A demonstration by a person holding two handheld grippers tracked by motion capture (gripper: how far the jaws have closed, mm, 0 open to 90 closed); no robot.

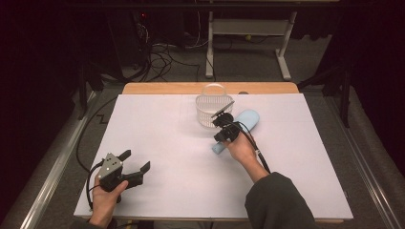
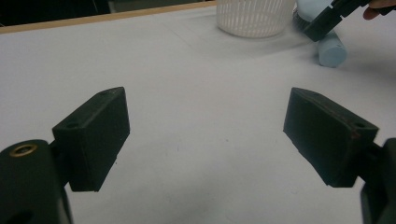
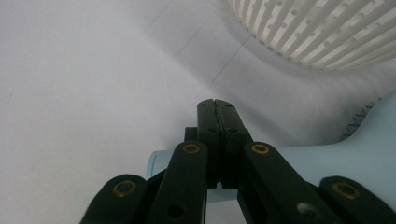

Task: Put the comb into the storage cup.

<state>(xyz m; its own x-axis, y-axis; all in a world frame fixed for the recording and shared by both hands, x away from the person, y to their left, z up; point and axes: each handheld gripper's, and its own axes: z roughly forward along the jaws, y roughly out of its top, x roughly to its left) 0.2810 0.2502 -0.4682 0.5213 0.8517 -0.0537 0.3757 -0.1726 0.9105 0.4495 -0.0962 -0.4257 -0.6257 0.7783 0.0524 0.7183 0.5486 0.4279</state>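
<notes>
The right gripper has its jaws pressed flat together with nothing between them, poised just over the handle of the pale blue hairbrush, which lies flat on the white table just beside the white slotted basket. So the brush is not yet picked up, and lifting it (into the basket, I judge) is left. The left gripper rests near the table's front edge, jaws wide apart, empty.

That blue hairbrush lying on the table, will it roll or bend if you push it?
The light blue hairbrush probably stays stiff; it looks like moulded plastic. Its round handle might roll slightly, but the wide head lying flat on the table should stop it. It is likely light.
</notes>
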